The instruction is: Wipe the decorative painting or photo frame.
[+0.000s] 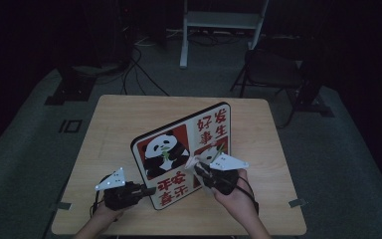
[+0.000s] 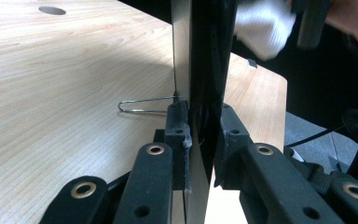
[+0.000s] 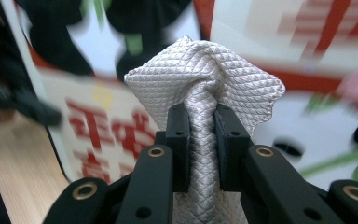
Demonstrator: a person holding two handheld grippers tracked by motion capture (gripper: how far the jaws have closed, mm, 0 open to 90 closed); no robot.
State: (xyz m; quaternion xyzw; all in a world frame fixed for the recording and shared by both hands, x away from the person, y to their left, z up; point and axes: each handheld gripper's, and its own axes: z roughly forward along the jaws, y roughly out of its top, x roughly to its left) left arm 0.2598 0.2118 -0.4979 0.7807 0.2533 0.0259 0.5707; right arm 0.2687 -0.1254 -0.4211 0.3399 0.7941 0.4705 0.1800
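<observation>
High view: a wooden table (image 1: 114,119) sits mid-frame in a dark room, with a panda board (image 1: 179,149) standing tilted at its centre.
Board: a picture panel with a black edge, showing pandas and red characters; its lower left corner lies near the table's front edge, its top leans toward the upper right of the frame.
Left gripper (image 1: 146,190): lower left of the high view, held in a hand (image 1: 104,214); its jaws pinch the board's lower left edge.
Left gripper view: the black jaws are pressed onto the board (image 2: 200,70) from both sides, the panel edge rising upright through the middle of the frame; a wire clip (image 2: 142,106) lies on the table just left of it.
Right gripper (image 1: 199,169): lower centre-right of the high view, held in a hand (image 1: 236,196) in front of the board's face.
Cloth (image 1: 195,163): a white cloth pinched between the right jaws, against or just off the board's lower right panel; contact cannot be told.
Right gripper view: jaws are clamped on the bunched, diamond-weave cloth (image 3: 203,88), which fans out above the tips; the board (image 3: 98,126) behind is blurred.
</observation>
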